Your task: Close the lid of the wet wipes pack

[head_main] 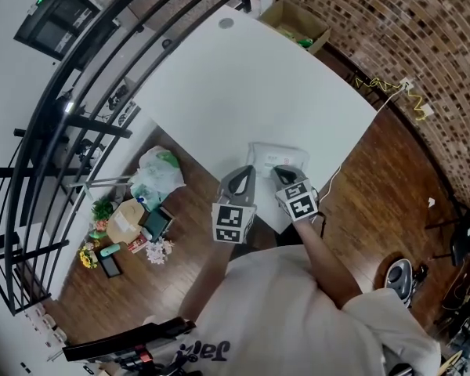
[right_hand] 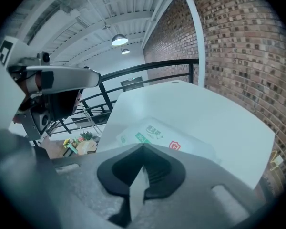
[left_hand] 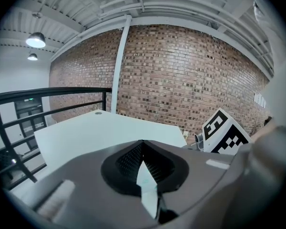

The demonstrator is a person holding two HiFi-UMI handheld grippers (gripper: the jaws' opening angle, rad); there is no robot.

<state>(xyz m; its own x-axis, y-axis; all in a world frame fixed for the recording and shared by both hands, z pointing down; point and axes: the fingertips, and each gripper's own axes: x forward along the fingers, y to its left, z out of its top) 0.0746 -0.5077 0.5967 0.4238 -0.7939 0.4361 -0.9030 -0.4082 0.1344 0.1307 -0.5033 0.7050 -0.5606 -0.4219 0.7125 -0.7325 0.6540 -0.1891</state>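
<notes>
Pack [head_main: 278,153] at near edge of white table [head_main: 243,84], left gripper [head_main: 244,177] and right gripper [head_main: 283,174] just beside it, both jaws closed, holding nothing.

White table [head_main: 243,77], white wipes pack [right_hand: 157,133] w/ green + red print, red-brown brick wall [head_main: 392,30], brown wood floor [head_main: 376,194].

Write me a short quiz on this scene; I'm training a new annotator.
1. True or false: the wet wipes pack lies on the floor.
2. What sits past the white table, beyond its far corner, by the brick wall? A) cardboard box B) kettle C) laptop
3. Fill in: the pack's green print shows in the ____ gripper view.
Key: 1 false, it lies on the table; 2 A; 3 right.
</notes>
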